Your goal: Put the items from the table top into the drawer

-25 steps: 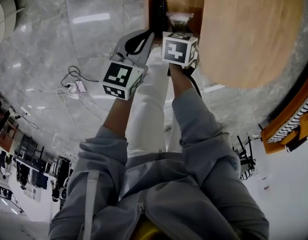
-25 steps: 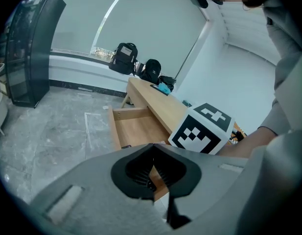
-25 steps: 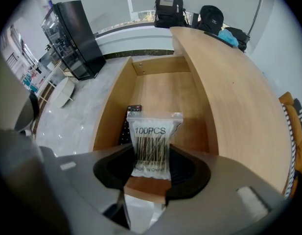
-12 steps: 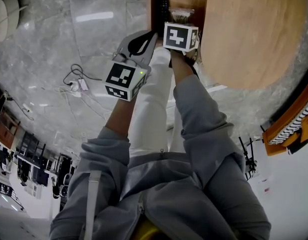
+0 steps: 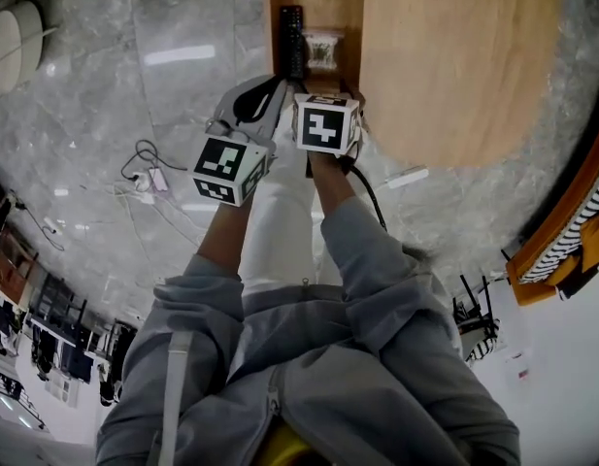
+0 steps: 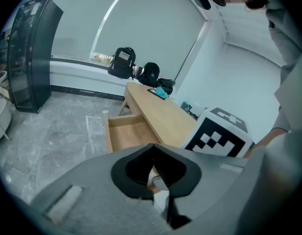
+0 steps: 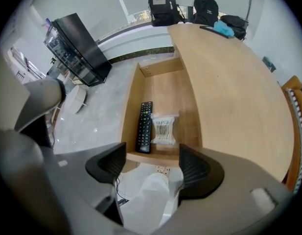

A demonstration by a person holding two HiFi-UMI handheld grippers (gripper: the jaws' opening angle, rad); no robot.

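The remote control [image 7: 144,127] and the cotton-swab packet [image 7: 164,129] lie side by side at the open drawer's [image 7: 131,106] front edge, apparently stowed. Over them the right gripper's [image 7: 151,163] jaws are opening, with nothing between. The left gripper's [image 6: 153,168] jaws are closed together, seemingly idle.

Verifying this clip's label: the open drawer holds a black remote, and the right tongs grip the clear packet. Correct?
No. The right tongs are opening with nothing between them; the clear packet lies in the drawer beside the black remote, as the right gripper view shows.
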